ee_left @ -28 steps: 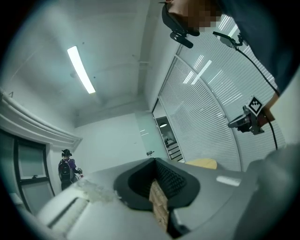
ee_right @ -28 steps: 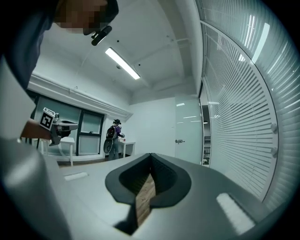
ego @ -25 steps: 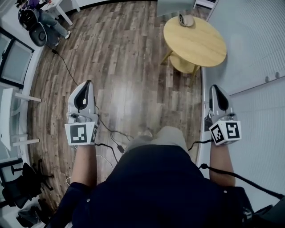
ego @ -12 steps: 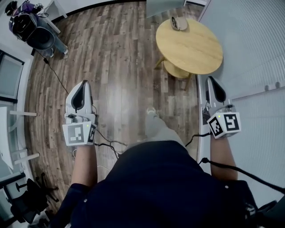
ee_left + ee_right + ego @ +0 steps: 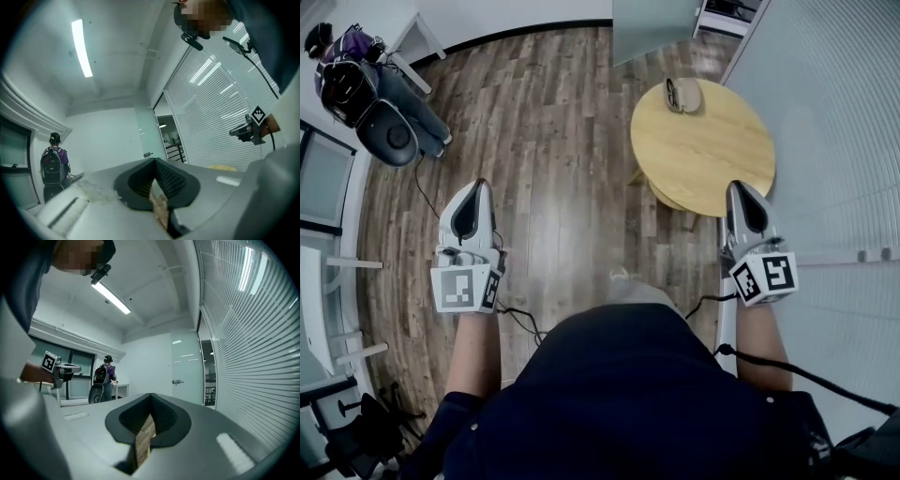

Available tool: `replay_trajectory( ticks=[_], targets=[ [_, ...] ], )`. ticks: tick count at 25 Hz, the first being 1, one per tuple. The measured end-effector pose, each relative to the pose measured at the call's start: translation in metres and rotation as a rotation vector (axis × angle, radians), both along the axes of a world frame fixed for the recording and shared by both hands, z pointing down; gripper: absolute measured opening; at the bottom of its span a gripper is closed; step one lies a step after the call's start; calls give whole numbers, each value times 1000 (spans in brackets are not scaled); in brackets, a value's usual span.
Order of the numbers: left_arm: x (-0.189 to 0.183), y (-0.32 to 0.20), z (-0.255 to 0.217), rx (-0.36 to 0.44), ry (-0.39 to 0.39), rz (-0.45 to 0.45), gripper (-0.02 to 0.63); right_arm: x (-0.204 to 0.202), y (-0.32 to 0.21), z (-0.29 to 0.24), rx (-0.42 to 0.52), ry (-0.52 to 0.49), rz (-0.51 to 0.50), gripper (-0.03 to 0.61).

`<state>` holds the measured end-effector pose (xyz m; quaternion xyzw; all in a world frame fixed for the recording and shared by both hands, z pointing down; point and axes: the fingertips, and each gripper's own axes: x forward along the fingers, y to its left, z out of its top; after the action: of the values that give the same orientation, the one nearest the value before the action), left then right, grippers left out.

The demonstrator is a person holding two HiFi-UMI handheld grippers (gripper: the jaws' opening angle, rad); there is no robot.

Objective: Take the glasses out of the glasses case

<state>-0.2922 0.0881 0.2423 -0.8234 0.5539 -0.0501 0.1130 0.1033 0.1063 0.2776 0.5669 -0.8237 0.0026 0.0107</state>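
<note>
A small beige glasses case (image 5: pixel 683 94), with something dark along its left side, lies on the far edge of a round yellow table (image 5: pixel 703 155). I cannot tell whether the case is open. Both grippers are held out in front of the person's body, far short of the case. My left gripper (image 5: pixel 477 187) is over the wood floor, jaws shut and empty (image 5: pixel 154 162). My right gripper (image 5: pixel 738 186) hangs at the table's near right edge, jaws also shut on nothing (image 5: pixel 151 396). No glasses show separately.
A wall of white blinds (image 5: pixel 834 122) runs along the right, close to the table. A person with a backpack (image 5: pixel 352 80) stands by a white desk at the far left. Cables (image 5: pixel 525 314) trail over the floor near the feet. A glass door (image 5: pixel 652 23) is behind the table.
The table and case have shifted down and nearer in the head view as the person walks toward them. The right gripper now reaches the table's edge. Both grippers stay shut.
</note>
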Motion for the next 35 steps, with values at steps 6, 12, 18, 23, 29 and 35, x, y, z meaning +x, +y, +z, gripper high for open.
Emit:
replay_trajectory(
  ticks=[6, 12, 18, 23, 29, 35],
  targets=[
    [1, -75, -7, 18, -4, -34, 5, 10, -89, 8, 5, -7, -18, 8],
    [6, -124, 6, -16, -14, -27, 5, 0, -148, 10, 2, -6, -45, 8],
    [14, -207, 18, -24, 4, 44, 5, 6, -199, 22, -23, -4, 29, 8],
    [35, -290, 21, -23, 19, 155, 5, 11, -240, 26, -47, 21, 120, 8],
    [31, -389, 20, 0, 21, 230, 5, 7, -296, 24, -73, 69, 212, 8],
    [20, -469, 14, 12, 48, 290, 5, -6, -351, 15, -97, 85, 285, 8]
  ],
)
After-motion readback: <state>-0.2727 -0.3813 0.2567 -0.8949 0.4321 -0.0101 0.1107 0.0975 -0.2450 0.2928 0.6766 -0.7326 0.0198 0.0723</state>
